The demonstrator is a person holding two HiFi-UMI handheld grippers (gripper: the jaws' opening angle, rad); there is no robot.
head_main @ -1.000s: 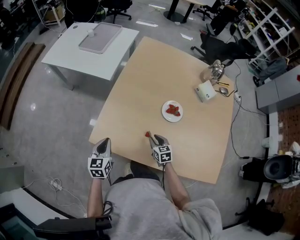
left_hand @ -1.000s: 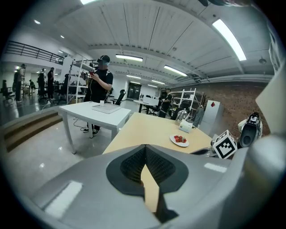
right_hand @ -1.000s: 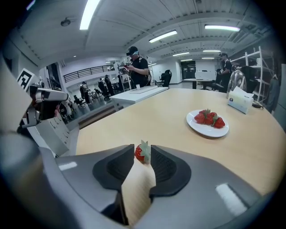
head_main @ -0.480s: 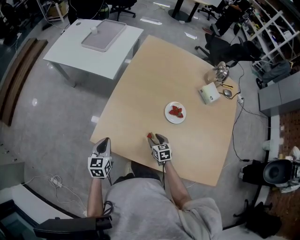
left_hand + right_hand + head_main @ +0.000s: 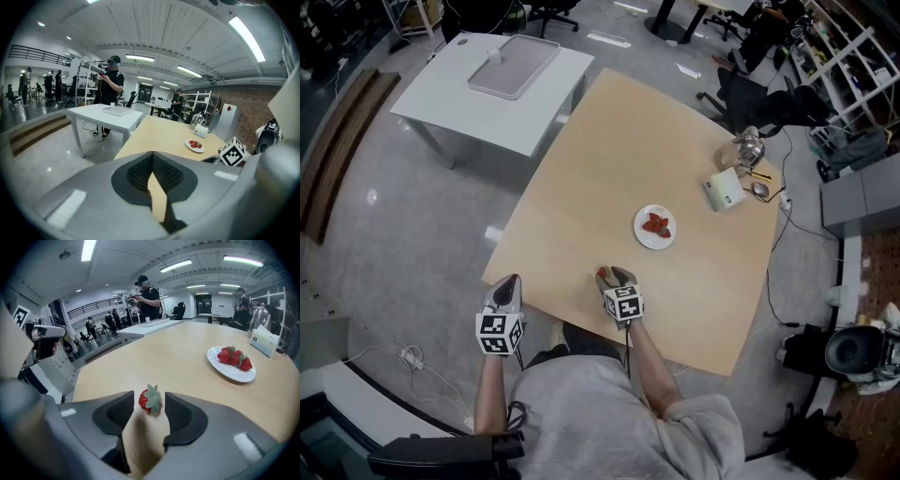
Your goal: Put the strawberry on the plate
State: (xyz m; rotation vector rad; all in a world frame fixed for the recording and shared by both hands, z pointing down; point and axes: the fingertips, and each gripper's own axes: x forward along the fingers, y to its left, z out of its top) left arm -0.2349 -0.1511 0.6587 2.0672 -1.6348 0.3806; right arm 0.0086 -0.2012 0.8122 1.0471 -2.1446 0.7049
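While the strawberry (image 5: 150, 401) lies on the wooden table (image 5: 609, 159) close to its near edge, the right gripper (image 5: 614, 275) stands over it with its jaws spread wide. They have just been opening, and the fruit sits in the gap between them. In the right gripper view the berry rests on the tabletop with its green leafy cap turned toward the camera. There is a clear gap to the left pad, the leaves come close beside the right one, and neither pad presses on it – so it is not gripped. In the head view the same berry (image 5: 602, 273) shows as a small red spot at the gripper's tip.

From the right gripper, the white plate (image 5: 639, 235) lies at about 1 o'clock, well apart from it, near the middle of the table. Several other strawberries (image 5: 655, 224) already lie on it (three can be made out in the right gripper view).

At about 9 o'clock from the right gripper, the left gripper (image 5: 507, 282) hangs at the table's near corner – its jaws are closed together, tips meeting, with nothing between them. Its own view looks past the joined pads toward the plate.

A white box (image 5: 724, 192) sits at about 1 o'clock beyond the plate, and a separate white table (image 5: 487, 117) stands at 11 o'clock.
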